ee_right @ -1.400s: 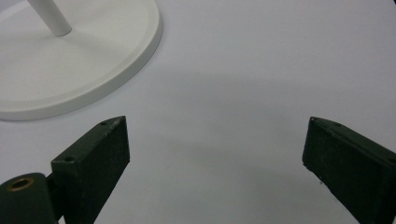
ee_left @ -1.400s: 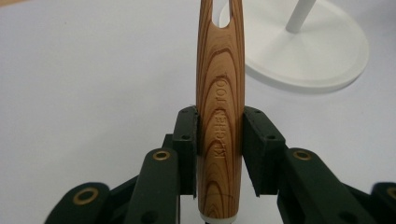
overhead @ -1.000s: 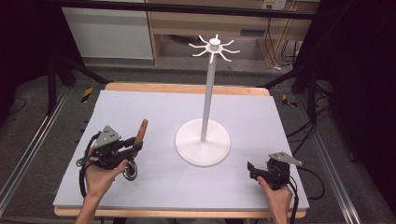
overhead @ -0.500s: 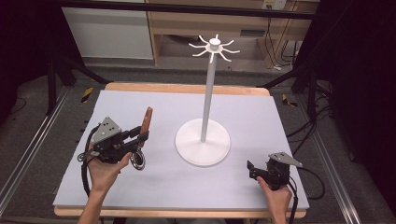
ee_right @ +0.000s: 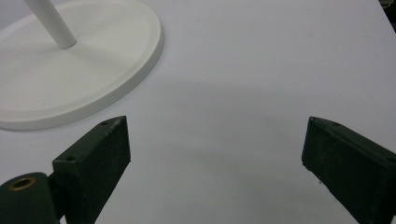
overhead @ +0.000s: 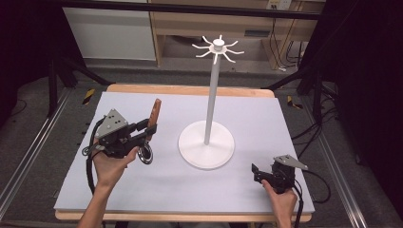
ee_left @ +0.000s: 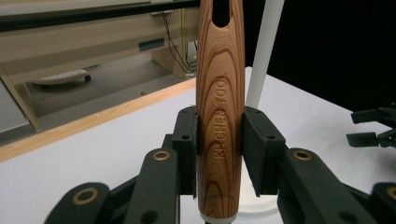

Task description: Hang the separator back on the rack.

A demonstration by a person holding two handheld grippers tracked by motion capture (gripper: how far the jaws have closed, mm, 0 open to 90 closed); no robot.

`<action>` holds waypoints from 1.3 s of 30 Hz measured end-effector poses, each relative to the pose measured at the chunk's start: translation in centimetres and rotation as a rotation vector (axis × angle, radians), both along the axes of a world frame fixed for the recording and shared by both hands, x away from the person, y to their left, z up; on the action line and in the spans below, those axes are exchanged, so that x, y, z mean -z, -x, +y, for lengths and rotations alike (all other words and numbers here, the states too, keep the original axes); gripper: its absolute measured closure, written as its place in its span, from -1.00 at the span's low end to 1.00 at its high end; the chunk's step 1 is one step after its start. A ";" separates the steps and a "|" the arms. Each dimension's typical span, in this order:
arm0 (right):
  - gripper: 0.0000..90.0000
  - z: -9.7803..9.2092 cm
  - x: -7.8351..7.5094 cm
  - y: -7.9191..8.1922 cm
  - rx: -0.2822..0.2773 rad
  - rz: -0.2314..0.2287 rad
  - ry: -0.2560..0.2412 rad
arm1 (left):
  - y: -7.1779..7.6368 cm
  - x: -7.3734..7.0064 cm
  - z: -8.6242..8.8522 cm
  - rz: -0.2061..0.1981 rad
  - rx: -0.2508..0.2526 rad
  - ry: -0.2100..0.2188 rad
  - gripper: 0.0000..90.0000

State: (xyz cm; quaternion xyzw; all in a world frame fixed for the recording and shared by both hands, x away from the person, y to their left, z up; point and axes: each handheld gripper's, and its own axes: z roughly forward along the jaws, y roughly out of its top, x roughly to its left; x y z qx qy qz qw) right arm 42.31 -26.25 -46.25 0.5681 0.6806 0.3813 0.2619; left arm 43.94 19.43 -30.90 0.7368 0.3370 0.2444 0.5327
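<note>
The left tool (overhead: 142,133) pinches a wooden-handled kitchen utensil (overhead: 153,115) at left centre of the high view, handle tilted upward, its metal ring end (overhead: 145,155) hanging just above the bench (overhead: 247,118). In the left gripper view the pads (ee_left: 257,149) clamp both sides of the handle (ee_left: 219,121), stamped "KITCHEN TOOL", with a hanging slot at its top. The right tool (overhead: 257,173) rests at lower right, jaws spread wide over bare surface. By my judgement, the pick-up is done; carrying the utensil to the white hook stand (overhead: 209,95) at centre and hanging it on a prong remains. The bench top is pale lilac with a wooden edge; dark floor, cables and a shelf unit surround it.
</note>
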 end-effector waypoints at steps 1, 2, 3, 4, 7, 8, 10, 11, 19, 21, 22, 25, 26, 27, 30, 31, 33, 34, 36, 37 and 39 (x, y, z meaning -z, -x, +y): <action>-0.82 0.0 0.0 0.0 -0.001 0.000 0.001 | -0.1 -0.4 -0.1 -0.005 0.004 0.006 0.50; -0.82 -0.1 0.0 0.0 0.000 0.001 0.000 | -0.1 -0.5 -0.2 -0.008 0.003 0.010 0.50; -0.82 -0.1 0.1 0.0 -0.001 0.002 0.001 | -0.1 -0.7 -0.3 -0.012 0.003 0.010 0.50; -0.82 -0.1 0.1 0.0 -0.001 0.002 0.000 | -0.1 -0.9 -0.3 -0.019 0.003 0.012 0.50; -0.82 -0.1 0.0 0.0 -0.001 0.001 0.001 | -0.1 -1.4 -0.3 -0.026 0.007 0.036 0.50; -0.82 -0.1 0.0 0.0 -0.001 0.001 0.001 | -0.1 -1.4 -0.3 -0.026 0.007 0.036 0.50; -0.82 -0.1 0.0 0.0 -0.001 0.000 0.001 | -0.1 -1.8 -0.3 -0.034 0.010 0.043 0.50; -0.82 -0.1 0.0 0.0 -0.001 0.001 0.001 | -0.1 -2.0 -0.4 -0.038 0.011 0.048 0.50; -0.82 -0.1 0.0 0.0 -0.002 0.000 -0.003 | -0.1 -3.1 -0.7 -0.062 0.028 0.085 0.50; -0.82 -0.1 0.1 0.0 -0.004 0.000 -0.001 | 0.0 -3.2 -0.8 -0.067 0.028 0.084 0.50; -0.82 -0.1 0.1 0.0 -0.004 0.000 -0.001 | 0.0 -3.3 -0.8 -0.072 0.029 0.082 0.50; -0.82 -0.1 0.0 0.0 -0.002 -0.001 0.000 | 0.0 -3.6 -1.0 -0.080 0.034 0.097 0.50; -0.82 -0.1 0.0 0.0 -0.002 -0.002 0.001 | 0.0 -3.7 -1.0 -0.082 0.036 0.100 0.50; -0.82 -0.2 0.0 0.1 -0.004 -0.006 0.000 | -0.1 -4.0 -1.1 -0.086 0.040 0.101 0.50; -0.82 -0.2 0.1 0.0 -0.006 -0.003 -0.003 | -0.2 -4.3 -1.4 -0.089 0.041 0.106 0.50; -0.82 -0.2 0.1 0.0 -0.008 -0.003 -0.002 | -0.3 -4.4 -1.6 -0.092 0.043 0.109 0.50; -0.82 -0.2 0.1 0.0 -0.009 -0.003 -0.002 | -0.4 -4.5 -1.7 -0.093 0.046 0.109 0.50; -0.82 -0.2 0.1 0.0 -0.009 -0.003 -0.002 | -0.4 -4.6 -1.8 -0.094 0.046 0.112 0.50; -0.82 -0.2 0.1 0.0 -0.010 -0.003 -0.003 | -0.5 -4.8 -2.1 -0.098 0.051 0.108 0.50; -0.82 -0.2 0.1 0.0 -0.010 -0.004 -0.003 | -0.6 -5.0 -2.4 -0.100 0.055 0.108 0.50; -0.82 -0.1 0.1 0.0 -0.008 -0.001 -0.002 | -0.7 -5.3 -2.6 -0.106 0.059 0.102 0.50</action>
